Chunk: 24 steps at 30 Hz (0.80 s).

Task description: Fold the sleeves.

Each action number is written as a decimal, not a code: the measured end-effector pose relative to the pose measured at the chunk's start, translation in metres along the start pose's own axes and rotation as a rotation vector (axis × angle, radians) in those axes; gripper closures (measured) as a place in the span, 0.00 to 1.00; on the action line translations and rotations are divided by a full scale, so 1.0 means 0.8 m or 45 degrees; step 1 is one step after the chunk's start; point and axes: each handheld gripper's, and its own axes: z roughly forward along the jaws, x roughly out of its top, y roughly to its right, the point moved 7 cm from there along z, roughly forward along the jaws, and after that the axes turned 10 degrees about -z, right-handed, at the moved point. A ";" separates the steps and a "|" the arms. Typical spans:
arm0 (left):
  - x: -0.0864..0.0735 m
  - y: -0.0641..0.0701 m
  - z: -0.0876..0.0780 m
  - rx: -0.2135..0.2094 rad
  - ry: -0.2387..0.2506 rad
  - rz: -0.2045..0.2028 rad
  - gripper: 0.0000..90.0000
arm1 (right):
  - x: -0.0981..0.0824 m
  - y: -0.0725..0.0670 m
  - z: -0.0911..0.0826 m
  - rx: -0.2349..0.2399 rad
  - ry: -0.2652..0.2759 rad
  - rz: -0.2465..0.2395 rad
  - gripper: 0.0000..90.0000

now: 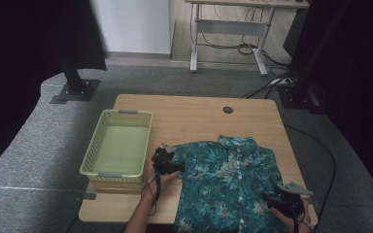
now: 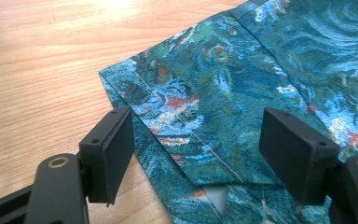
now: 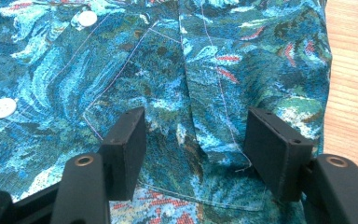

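A teal floral button-up shirt [image 1: 226, 179] lies spread flat on the wooden table [image 1: 194, 114], its collar toward the far side. My left gripper [image 1: 167, 161] sits at the shirt's left sleeve. In the left gripper view its jaws stand wide apart over the sleeve's hemmed corner [image 2: 177, 121], and the left gripper [image 2: 198, 149] pinches nothing. My right gripper [image 1: 282, 200] rests at the shirt's lower right edge. The right gripper [image 3: 196, 149] is open, its jaws straddling a fold of fabric [image 3: 205, 116] beside the chest pocket, near white buttons [image 3: 87, 18].
A pale green plastic basket [image 1: 102, 145] stands on the table's left side, close to my left hand. A round cable hole [image 1: 228, 109] marks the far table edge. Black stands [image 1: 75, 87] and a white desk frame [image 1: 228, 29] rise beyond the table.
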 end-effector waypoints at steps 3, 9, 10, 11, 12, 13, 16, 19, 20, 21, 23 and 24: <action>-0.001 -0.001 0.003 0.015 -0.008 0.002 0.29 | 0.000 0.000 0.000 0.000 0.000 0.000 0.42; -0.003 -0.002 0.010 0.036 -0.029 0.011 0.28 | 0.000 0.000 0.000 0.000 -0.002 -0.001 0.42; -0.003 -0.003 0.011 0.037 -0.036 0.012 0.28 | 0.000 0.000 0.000 0.000 -0.001 -0.001 0.42; -0.003 -0.003 0.012 0.037 -0.034 0.010 0.28 | 0.000 0.000 0.000 -0.001 -0.002 -0.001 0.42; -0.003 -0.003 0.012 0.040 -0.030 0.006 0.28 | 0.000 0.000 0.000 -0.001 -0.002 0.000 0.42; -0.003 -0.003 0.012 0.039 -0.031 0.004 0.28 | 0.000 0.000 0.000 -0.001 -0.002 0.000 0.42; -0.002 -0.004 0.013 0.045 -0.025 0.003 0.28 | 0.000 0.000 0.000 -0.001 -0.002 0.000 0.42; -0.001 -0.004 0.014 0.058 -0.017 0.007 0.30 | 0.000 0.000 0.000 -0.001 -0.002 0.000 0.42; -0.001 -0.004 0.014 0.058 -0.017 0.007 0.32 | 0.000 0.000 0.000 -0.001 -0.002 0.000 0.42; 0.000 -0.005 0.015 0.066 -0.012 0.005 0.35 | 0.000 0.000 0.000 -0.002 -0.003 0.000 0.42; 0.001 -0.006 0.015 0.078 -0.005 0.002 0.36 | 0.000 0.000 0.000 -0.001 -0.003 0.000 0.42; 0.001 -0.007 0.015 0.090 0.001 0.001 0.40 | 0.000 0.000 0.000 -0.001 -0.003 0.000 0.42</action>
